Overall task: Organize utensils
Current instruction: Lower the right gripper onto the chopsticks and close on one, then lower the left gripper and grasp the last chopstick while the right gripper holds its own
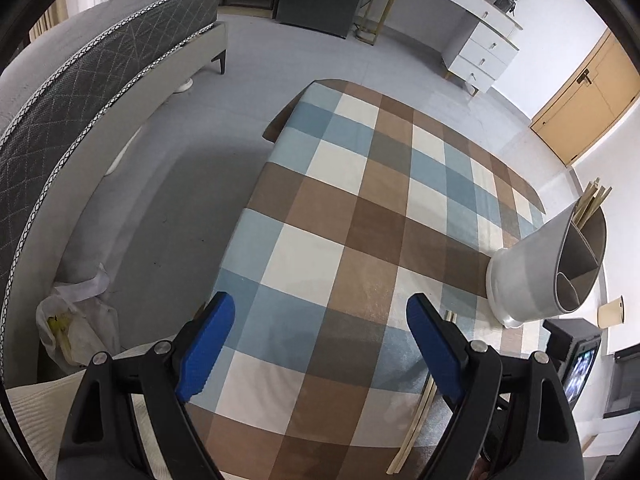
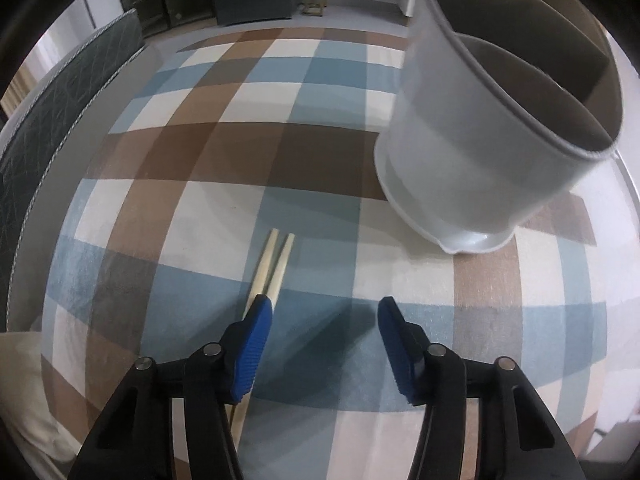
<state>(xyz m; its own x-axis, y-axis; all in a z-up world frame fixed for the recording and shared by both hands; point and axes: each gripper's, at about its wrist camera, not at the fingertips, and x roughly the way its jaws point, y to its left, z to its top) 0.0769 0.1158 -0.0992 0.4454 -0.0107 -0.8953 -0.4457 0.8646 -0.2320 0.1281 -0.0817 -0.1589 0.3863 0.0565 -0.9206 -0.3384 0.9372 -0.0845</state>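
Observation:
A pair of pale wooden chopsticks [image 2: 272,268] lies on the checked tablecloth [image 2: 320,152], just ahead of and under the left finger of my right gripper [image 2: 324,308], which is open and empty above the cloth. A grey divided utensil holder [image 2: 472,152] stands to the upper right of them. In the left wrist view the holder [image 1: 532,276] stands at the right with several chopsticks [image 1: 592,200] sticking out of its far compartment. The loose chopsticks [image 1: 416,416] lie partly behind the right finger of my left gripper [image 1: 320,304], which is open and empty.
The table [image 1: 360,208] is covered by the blue, brown and cream checked cloth. A grey bed [image 1: 80,92] lies left of it, with a plastic bag [image 1: 76,328] on the floor. A white dresser [image 1: 472,28] stands at the back. A small screen device [image 1: 576,364] is at the right.

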